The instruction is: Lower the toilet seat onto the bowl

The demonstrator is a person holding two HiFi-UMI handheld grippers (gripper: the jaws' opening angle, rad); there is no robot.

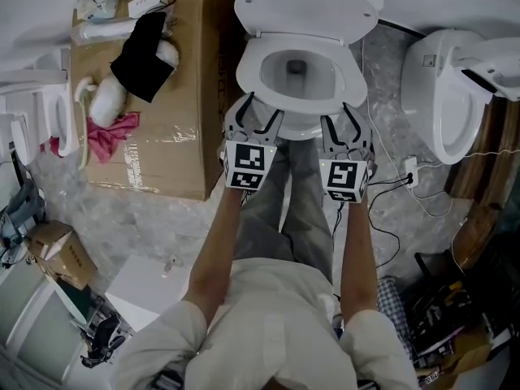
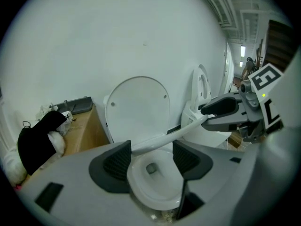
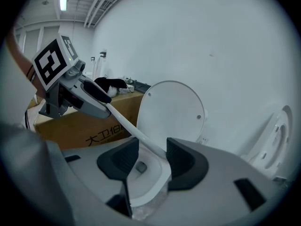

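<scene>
**Inspector:** Report the position of the toilet seat (image 1: 352, 75).

**Operator:** It is clear of the upright lid (image 1: 309, 2) and lies low over the bowl (image 1: 280, 84). Both gripper views show its front edge as a thin white bar running from one gripper to the other. No view confirms contact with the bowl rim.

**Inspector:** Gripper condition?

**Operator:** Left gripper (image 1: 264, 110) (image 2: 151, 147): jaws spread; the seat edge passes at the tips; no pad is seen pressing on it. Right gripper (image 1: 340, 114) (image 3: 153, 147): the same, with jaws apart and the edge between them, not pinched.

**Inspector:** Faults to expect from here?

**Operator:** These are judgements only.
1. **Free fall.** Nothing clamps the seat; if the tips leave the edge before it rests, it may drop and strike the bowl.
2. **Skewed landing.** If one gripper lets go ahead of the other, the load on the hinge becomes uneven and the seat may come down crooked.
3. **Trapped tips.** If the jaws remain under the edge as it settles, they may be caught between seat and rim.
4. **Lid disturbance.** If either gripper pulls the seat forward sharply, the lid may tip after it.
</scene>
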